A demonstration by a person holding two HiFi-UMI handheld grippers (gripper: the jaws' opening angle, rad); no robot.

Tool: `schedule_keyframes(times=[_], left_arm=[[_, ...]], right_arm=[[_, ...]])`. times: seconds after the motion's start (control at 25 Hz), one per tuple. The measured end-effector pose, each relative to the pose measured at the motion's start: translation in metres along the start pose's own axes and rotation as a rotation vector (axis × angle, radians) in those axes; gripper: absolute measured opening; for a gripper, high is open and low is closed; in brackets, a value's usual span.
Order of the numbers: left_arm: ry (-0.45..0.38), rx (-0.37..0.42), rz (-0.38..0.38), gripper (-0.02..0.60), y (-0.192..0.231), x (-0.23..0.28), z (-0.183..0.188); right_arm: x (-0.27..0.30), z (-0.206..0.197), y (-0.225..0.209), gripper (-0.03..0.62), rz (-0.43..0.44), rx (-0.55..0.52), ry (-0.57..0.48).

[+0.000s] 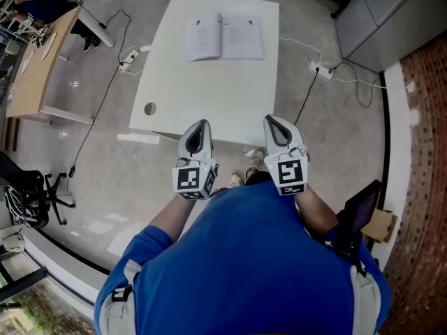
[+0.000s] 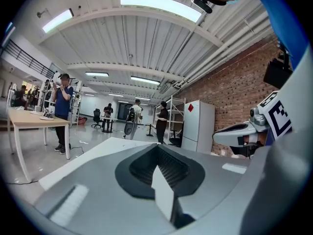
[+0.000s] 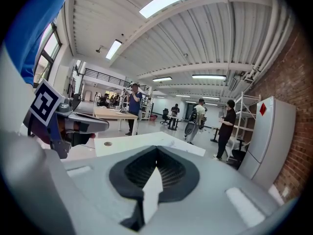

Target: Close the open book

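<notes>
The open book [image 1: 223, 39] lies flat, pages up, at the far end of the white table [image 1: 209, 96]. Both grippers hover side by side over the table's near edge, well short of the book. My left gripper [image 1: 200, 125] is shut with nothing in it, and its jaw tips meet in the left gripper view [image 2: 157, 148]. My right gripper [image 1: 271, 121] is shut and empty too, its jaws together in the right gripper view [image 3: 156, 148]. Each gripper view catches the other gripper at its side. The book is hidden in both gripper views.
The table has a round cable hole [image 1: 150, 108] near its left front corner. A wooden desk [image 1: 38, 61] and a black office chair [image 1: 28, 194] stand to the left. Power strips [image 1: 323, 70] and cables lie on the floor. A grey cabinet [image 1: 391, 12] stands far right. People [image 3: 227, 126] stand beyond.
</notes>
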State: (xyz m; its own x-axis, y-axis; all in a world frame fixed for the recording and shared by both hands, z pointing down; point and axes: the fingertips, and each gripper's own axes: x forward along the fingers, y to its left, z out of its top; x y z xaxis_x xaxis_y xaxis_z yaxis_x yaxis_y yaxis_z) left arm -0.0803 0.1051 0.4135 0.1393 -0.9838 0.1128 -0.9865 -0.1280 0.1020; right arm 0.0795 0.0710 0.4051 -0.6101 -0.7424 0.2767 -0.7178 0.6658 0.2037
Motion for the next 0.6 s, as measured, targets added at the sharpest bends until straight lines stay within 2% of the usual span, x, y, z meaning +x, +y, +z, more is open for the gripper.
schedule_keyframes(times=[0.44, 0.6], left_arm=[[0.022, 0.034, 0.140, 0.006, 0.029, 0.069, 0.011], [0.006, 0.043, 0.192, 0.006, 0.040, 0.096, 0.012]], right_arm=[[0.077, 0.003, -0.043, 0.003, 0.108, -0.004, -0.033], [0.108, 0.002, -0.057, 0.003, 0.148, -0.025, -0.049]])
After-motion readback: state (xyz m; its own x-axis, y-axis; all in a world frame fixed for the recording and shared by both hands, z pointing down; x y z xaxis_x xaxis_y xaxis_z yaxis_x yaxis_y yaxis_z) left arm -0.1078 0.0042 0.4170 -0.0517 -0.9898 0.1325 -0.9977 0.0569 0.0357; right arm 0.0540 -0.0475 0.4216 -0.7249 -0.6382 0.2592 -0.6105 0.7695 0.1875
